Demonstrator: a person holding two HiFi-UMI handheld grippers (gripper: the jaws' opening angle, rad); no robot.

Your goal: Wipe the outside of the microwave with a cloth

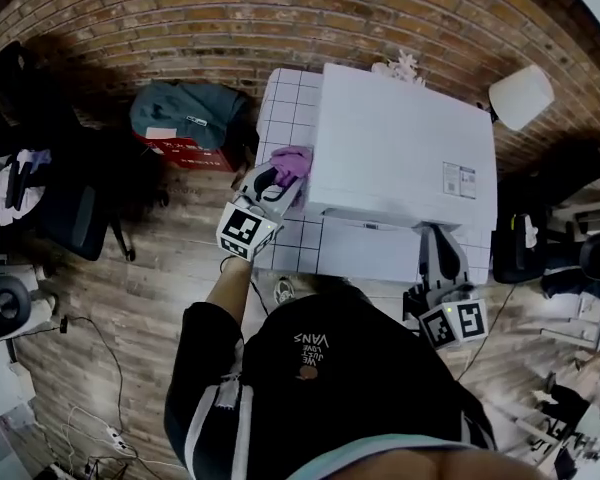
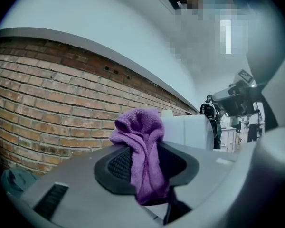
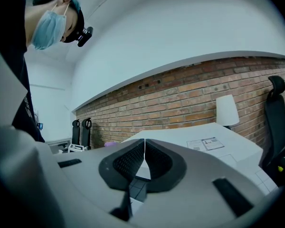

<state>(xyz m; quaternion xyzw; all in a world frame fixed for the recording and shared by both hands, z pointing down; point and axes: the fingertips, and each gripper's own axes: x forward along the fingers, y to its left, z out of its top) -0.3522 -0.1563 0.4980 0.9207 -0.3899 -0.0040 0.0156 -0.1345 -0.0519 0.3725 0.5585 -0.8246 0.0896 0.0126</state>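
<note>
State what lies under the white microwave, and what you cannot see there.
The microwave stands on a white gridded tabletop, which shows along its left side. The part of the tabletop directly beneath is covered by the microwave's body, so anything there cannot be seen.

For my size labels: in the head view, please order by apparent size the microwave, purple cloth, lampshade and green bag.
1. microwave
2. green bag
3. lampshade
4. purple cloth, partly hidden in the left gripper
The last two look close, so their order is unsure.
</note>
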